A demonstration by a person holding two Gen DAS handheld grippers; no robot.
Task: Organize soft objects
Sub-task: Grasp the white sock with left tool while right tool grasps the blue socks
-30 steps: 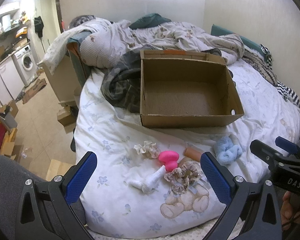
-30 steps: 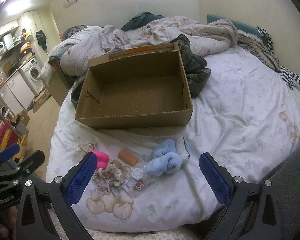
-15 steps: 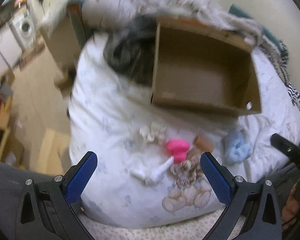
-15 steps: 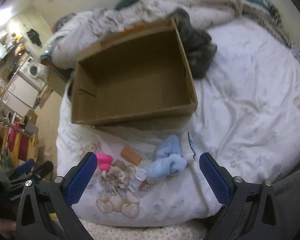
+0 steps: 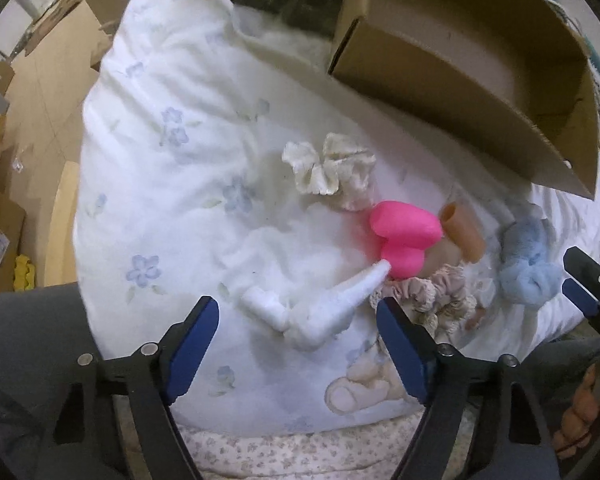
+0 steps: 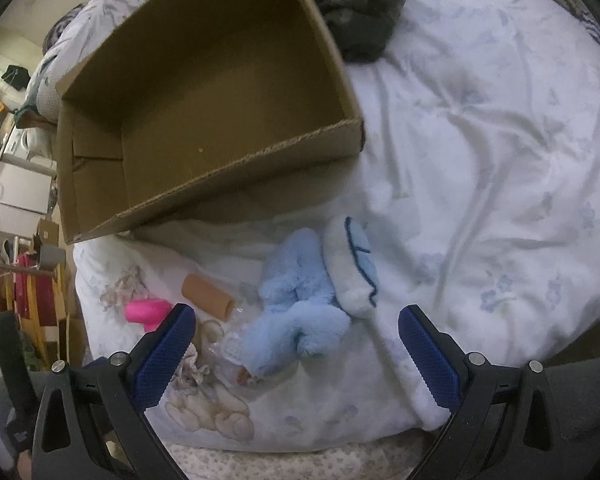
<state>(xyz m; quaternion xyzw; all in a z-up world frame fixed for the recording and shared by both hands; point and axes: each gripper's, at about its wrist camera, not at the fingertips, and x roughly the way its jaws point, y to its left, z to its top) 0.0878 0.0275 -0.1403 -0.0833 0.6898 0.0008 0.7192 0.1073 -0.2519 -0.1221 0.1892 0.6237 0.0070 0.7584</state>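
Left wrist view: left gripper (image 5: 296, 334) sits at bottom center, jaws wide w/ nothing between the blue pads, hovering just over a white sock (image 5: 324, 308) that lies bent on the duvet (image 5: 172, 184). The sock's thin end touches a pink heart-shaped toy (image 5: 404, 238) at center-right. Above-left of the heart lies a cream scrunchie (image 5: 332, 170); below-right of it, a beige ruffled scrunchie (image 5: 428, 296), partly behind the right pad. A tan tube (image 5: 460, 236) is tucked against the heart's right side. Farther right, a light-blue plush sock (image 5: 528, 276) lies near the frame edge. The cardboard box (image 5: 452, 92) fills the upper right, open side up, looks empty inside. Right gripper (image 5: 588, 292) pokes in at the right edge, next to the blue plush; its jaw gap isn't readable from here.

Right wrist view: right gripper (image 6: 296, 346) at bottom center, jaws wide and empty, pads either side of the light-blue plush sock (image 6: 296, 308) w/o touching it. A white sock w/ blue trim (image 6: 354, 264) lies against the plush, upper right of it. Tan tube (image 6: 208, 294) is left of the plush, pink heart (image 6: 146, 312) farther left, partly behind the left pad. Clear plastic bits (image 6: 232, 346) sit below the tube. Box (image 6: 204, 184) takes the upper left, near wall just above the items. Dark grey blanket (image 6: 360, 4) is bunched at top center, by the box's far right corner.
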